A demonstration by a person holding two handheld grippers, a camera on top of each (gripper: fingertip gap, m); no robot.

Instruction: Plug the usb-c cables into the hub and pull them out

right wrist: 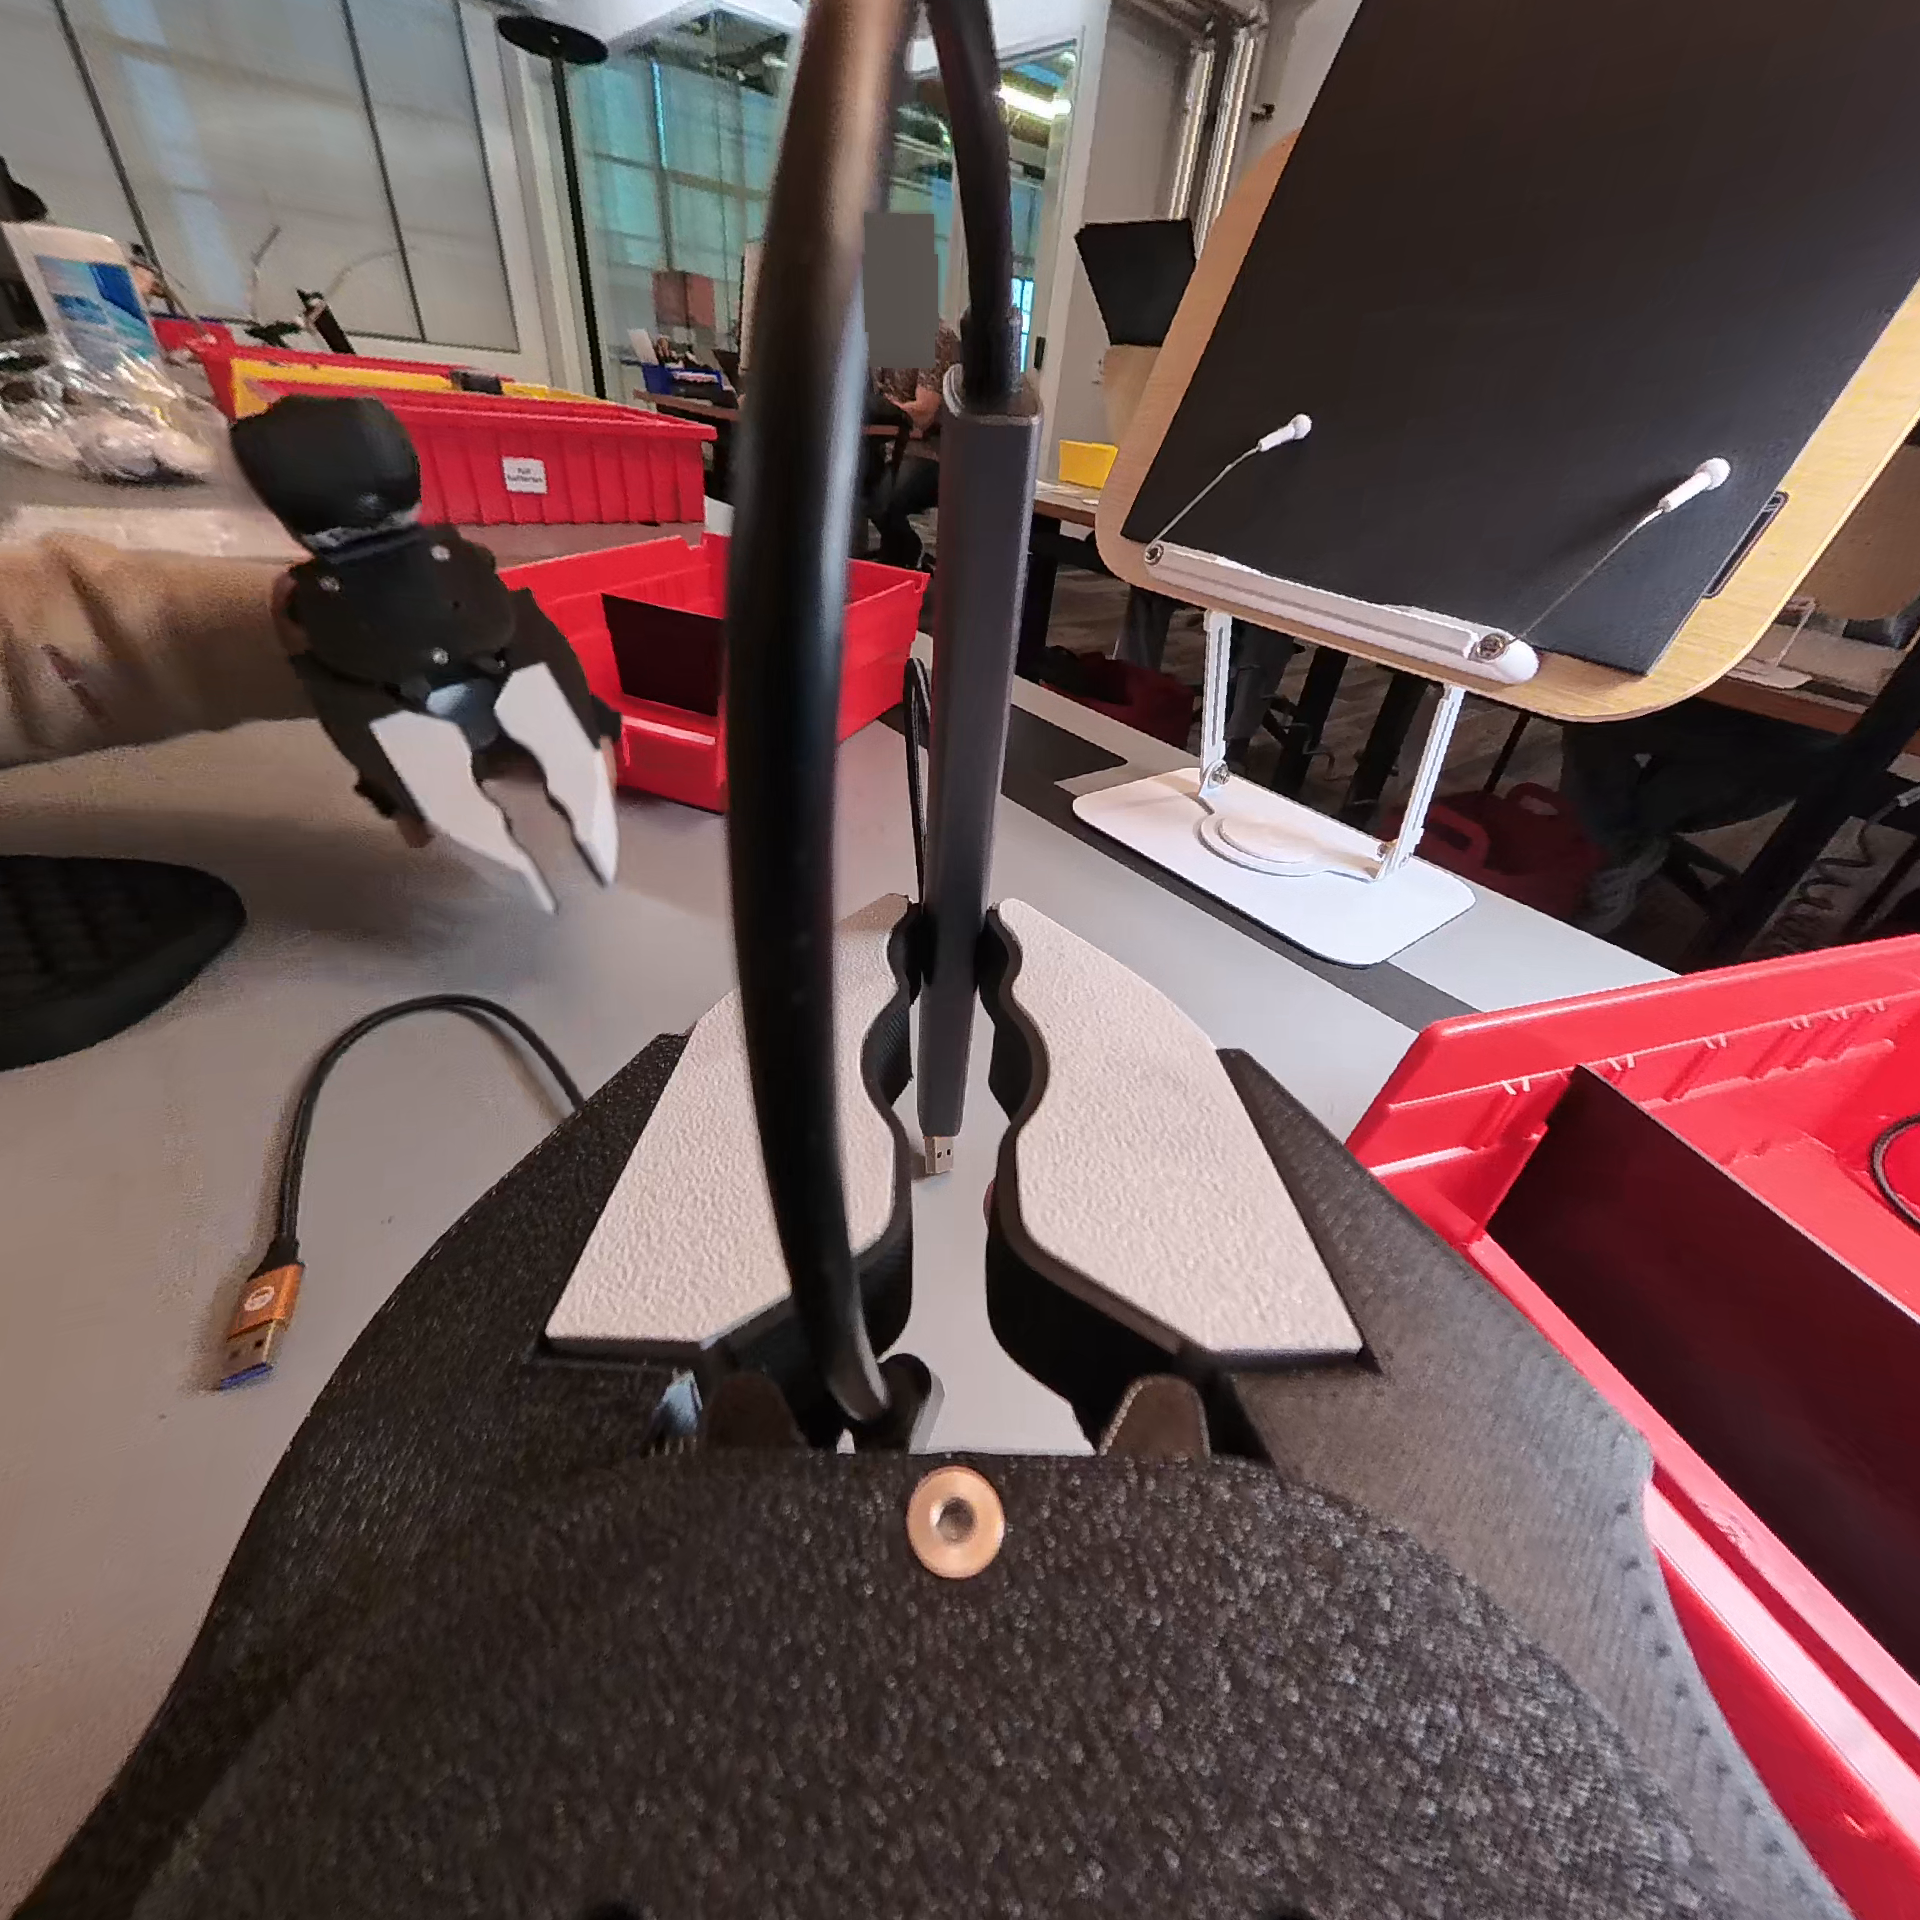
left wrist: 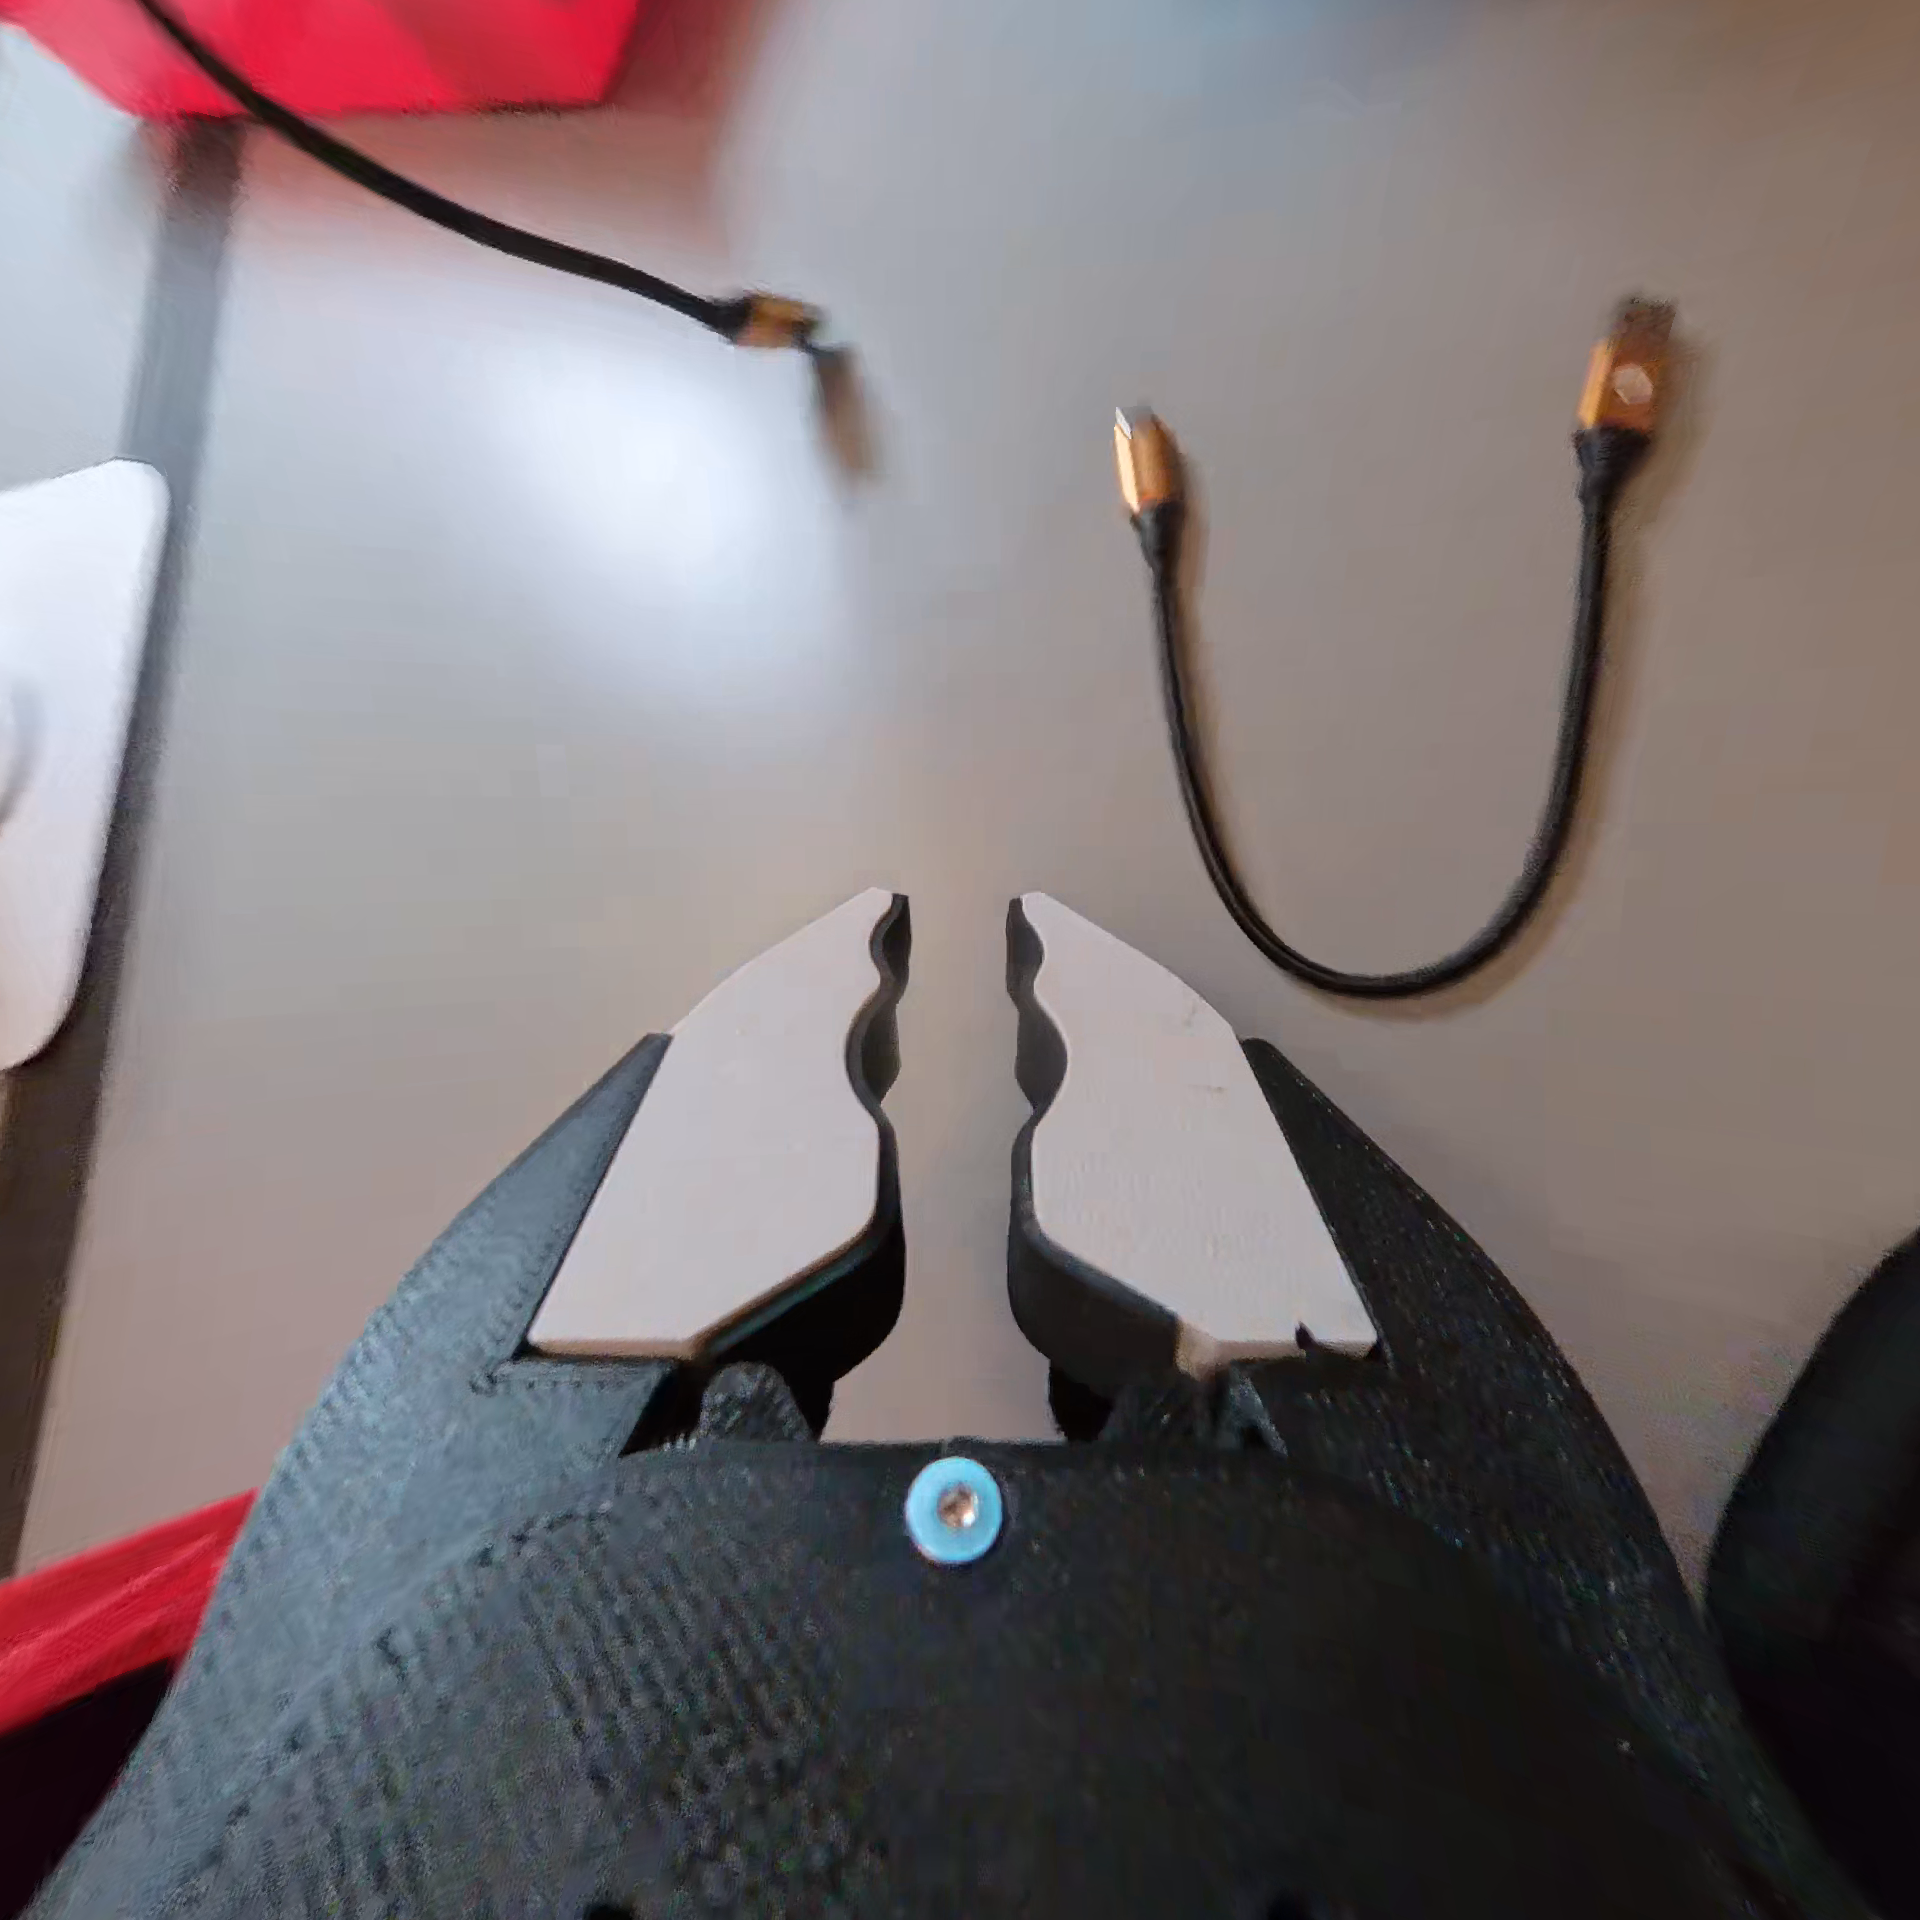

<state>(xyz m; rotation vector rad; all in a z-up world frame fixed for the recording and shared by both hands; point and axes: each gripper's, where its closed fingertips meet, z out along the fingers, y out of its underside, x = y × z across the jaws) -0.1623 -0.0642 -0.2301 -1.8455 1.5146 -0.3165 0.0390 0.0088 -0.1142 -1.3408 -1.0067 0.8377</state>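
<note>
hub [right wrist: 971, 748] upright, pinched between right gripper [right wrist: 951, 920] fingers' tips.

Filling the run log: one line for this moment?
left claw: open, empty, above table | right claw: shut on hub, held upright | short cable: loose on table, unplugged

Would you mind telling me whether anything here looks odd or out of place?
Yes: the right gripper clamps the grey hub upright, and the hub's own thick black cable arches back over the fingers, partly blocking that camera.
</note>
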